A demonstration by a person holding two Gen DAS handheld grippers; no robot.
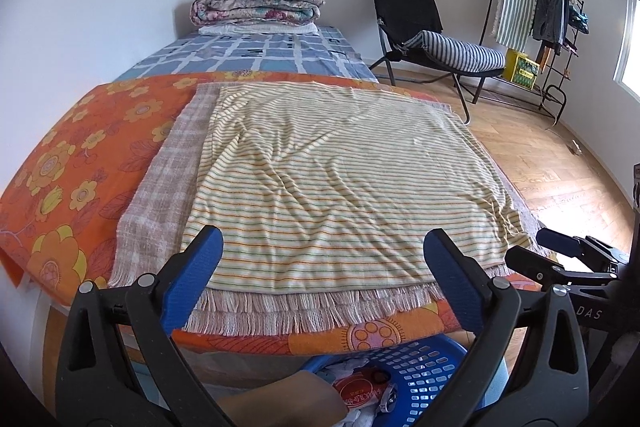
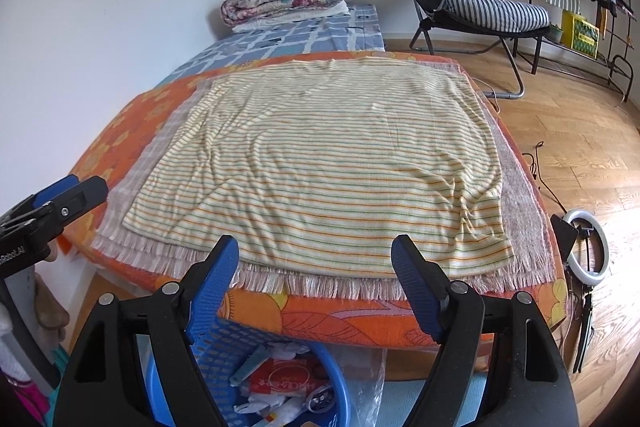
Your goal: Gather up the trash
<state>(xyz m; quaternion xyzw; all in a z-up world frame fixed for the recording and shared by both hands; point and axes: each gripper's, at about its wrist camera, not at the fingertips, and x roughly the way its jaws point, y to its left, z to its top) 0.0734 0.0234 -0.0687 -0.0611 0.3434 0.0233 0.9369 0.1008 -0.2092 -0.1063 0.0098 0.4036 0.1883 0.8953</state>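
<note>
A blue perforated basket [image 1: 424,375] [image 2: 224,355] sits on the floor at the foot of the bed, below both grippers. It holds trash: a red and white wrapper [image 1: 356,393] [image 2: 280,381], white crumpled paper [image 2: 280,407] and a small blue piece [image 2: 250,365]. My left gripper [image 1: 324,247] is open and empty above the bed's near edge. My right gripper [image 2: 314,255] is open and empty beside it. A striped yellow cloth [image 1: 336,179] [image 2: 328,167] lies flat on the bed with nothing on it.
The cloth lies on a fringed plaid blanket [image 1: 160,195] over an orange floral cover [image 1: 72,163]. Folded quilts [image 1: 256,3] sit at the bed's far end. A black chair [image 1: 432,35], a clothes rack [image 1: 552,11] and a ring light [image 2: 588,243] stand on the wooden floor at right.
</note>
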